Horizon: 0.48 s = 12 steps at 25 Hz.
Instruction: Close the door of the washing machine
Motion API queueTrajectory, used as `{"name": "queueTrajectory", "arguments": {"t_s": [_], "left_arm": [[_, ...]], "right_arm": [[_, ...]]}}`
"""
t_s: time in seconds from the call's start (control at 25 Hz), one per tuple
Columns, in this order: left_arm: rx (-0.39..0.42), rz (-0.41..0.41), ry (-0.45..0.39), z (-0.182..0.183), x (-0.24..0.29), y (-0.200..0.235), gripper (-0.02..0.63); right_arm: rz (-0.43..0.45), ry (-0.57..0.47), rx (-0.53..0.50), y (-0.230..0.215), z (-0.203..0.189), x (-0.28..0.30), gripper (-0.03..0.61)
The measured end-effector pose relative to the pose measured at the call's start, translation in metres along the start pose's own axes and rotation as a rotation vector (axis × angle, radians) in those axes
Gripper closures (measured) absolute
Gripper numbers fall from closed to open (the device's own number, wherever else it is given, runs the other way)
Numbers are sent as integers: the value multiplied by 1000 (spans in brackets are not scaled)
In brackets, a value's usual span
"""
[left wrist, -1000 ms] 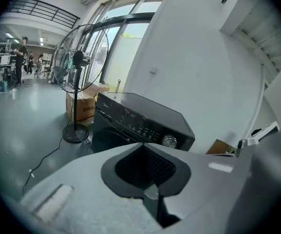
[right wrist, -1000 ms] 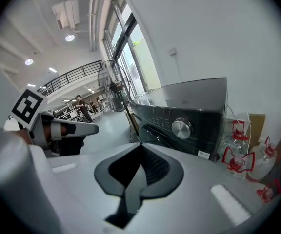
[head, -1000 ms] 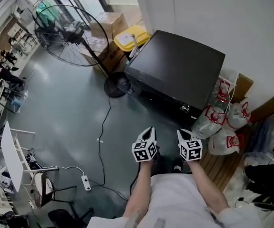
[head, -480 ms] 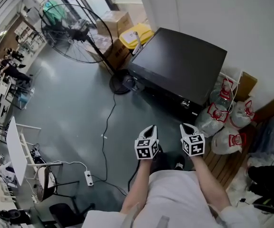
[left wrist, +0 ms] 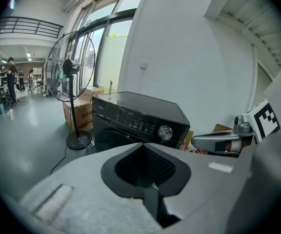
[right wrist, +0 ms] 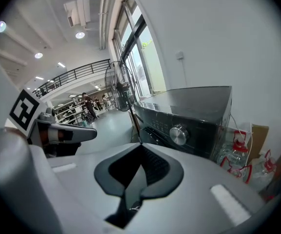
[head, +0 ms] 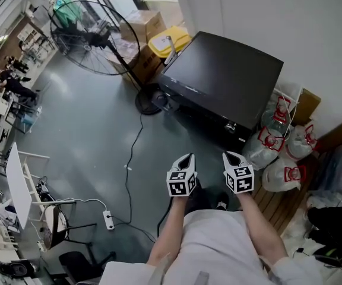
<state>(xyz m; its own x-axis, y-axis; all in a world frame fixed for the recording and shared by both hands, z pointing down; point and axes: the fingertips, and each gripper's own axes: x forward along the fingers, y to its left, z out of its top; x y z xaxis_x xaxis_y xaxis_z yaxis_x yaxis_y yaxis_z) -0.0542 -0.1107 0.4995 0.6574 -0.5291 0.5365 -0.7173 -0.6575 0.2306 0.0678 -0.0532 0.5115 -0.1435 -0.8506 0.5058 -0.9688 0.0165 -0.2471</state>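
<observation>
Hardly anything has moved since a second ago. Both my grippers are held about where they were, and only my head has turned a bit, so the fan and the washer sit a little further right in the head view.

At the far left of the floor (head: 88,141) stands the big fan (head: 94,37). Next to it, by the far edge, are brown boxes (head: 142,27) and a yellow bin (head: 170,42). Then comes the black washing machine (head: 224,82), standing against the wall at the far right side of the floor. Water jugs (head: 278,141) lie just beside it on the right.

My left gripper (head: 186,158) is closed with nothing in it. My right gripper (head: 229,155) is closed and empty too. Both are held close in front of me, side by side, well apart from the washer and pointing toward it.

The door (left wrist: 109,139) is the dark round part low on the front. I see nothing swinging out from the front, so it looks flat against the machine. But the front is dark and partly hidden by my own grippers, so I cannot tell if it is clicked shut.

I think this fits two stages: standing back before walking up to push the door, or standing back with the door already pushed in. What I need first is a better look at that front.
</observation>
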Motion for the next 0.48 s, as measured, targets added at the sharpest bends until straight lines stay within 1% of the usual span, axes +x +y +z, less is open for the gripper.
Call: {"name": "queueTrajectory", "arguments": {"t_s": [0.2, 0.48], "left_arm": [[-13, 3, 4, -2, 2, 6, 612], [-21, -4, -6, 1, 2, 8, 612]], "right_arm": [[-15, -3, -7, -3, 4, 2, 576], [-11, 2, -12, 2, 2, 4, 577]]}}
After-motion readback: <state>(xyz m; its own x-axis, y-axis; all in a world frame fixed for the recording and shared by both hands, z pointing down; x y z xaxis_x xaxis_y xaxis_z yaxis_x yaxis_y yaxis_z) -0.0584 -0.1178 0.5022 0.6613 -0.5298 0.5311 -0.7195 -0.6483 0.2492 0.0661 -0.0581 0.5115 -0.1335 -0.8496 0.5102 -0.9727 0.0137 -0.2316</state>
